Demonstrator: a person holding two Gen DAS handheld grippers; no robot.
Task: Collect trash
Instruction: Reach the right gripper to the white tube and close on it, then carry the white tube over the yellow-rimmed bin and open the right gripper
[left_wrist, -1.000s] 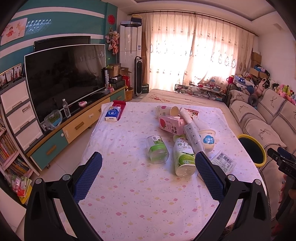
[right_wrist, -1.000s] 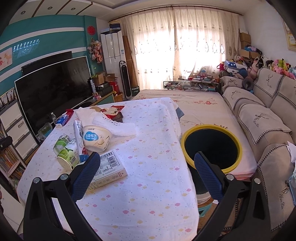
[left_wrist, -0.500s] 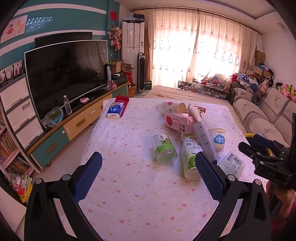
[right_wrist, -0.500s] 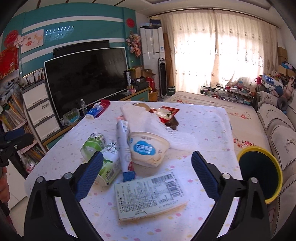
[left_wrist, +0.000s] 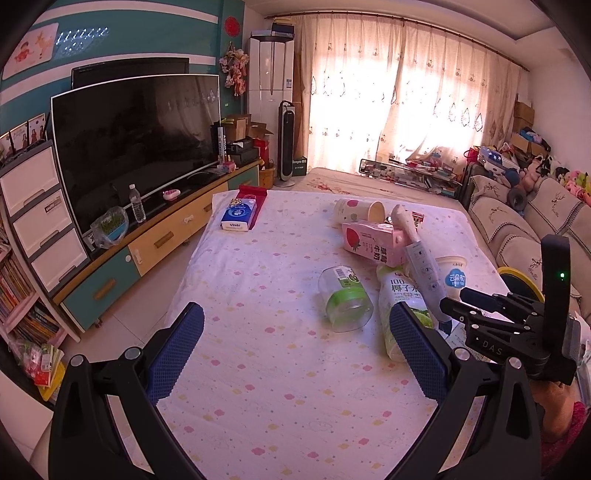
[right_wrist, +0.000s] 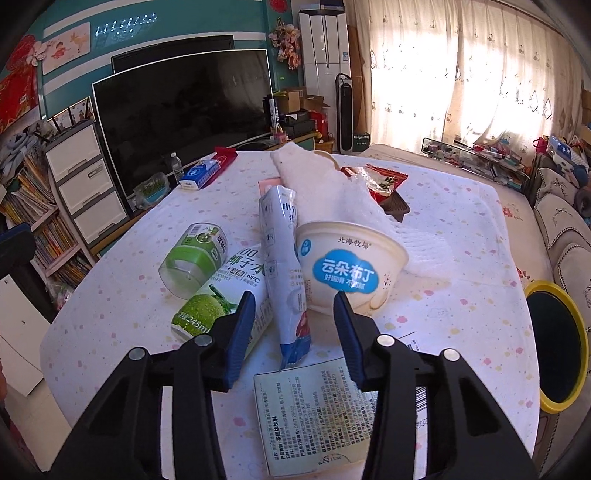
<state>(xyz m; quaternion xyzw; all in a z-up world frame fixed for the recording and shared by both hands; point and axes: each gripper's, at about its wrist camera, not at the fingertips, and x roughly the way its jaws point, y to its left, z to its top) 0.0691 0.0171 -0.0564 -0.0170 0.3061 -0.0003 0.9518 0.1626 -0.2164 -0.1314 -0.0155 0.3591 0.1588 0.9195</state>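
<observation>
Trash lies across the flower-print tablecloth. A white and blue tube rests over a coconut water bottle and beside a pudding bowl. My right gripper straddles the tube's near end. Its jaws are closing, and a gap shows on both sides of the tube. A flat printed packet lies under it. In the left wrist view my left gripper hangs open over bare cloth, with a clear green-labelled jar ahead. The right gripper shows at that view's right edge by the tube.
A yellow-rimmed bin stands off the table's right side by the sofa. A pink milk carton, a paper cup, a white foam sheet and a red wrapper lie farther back. A tissue pack sits far left.
My right gripper swung from the bin to the trash pile, came down over the tube, and its jaws narrowed. The left gripper drifted slightly forward and stayed open.
</observation>
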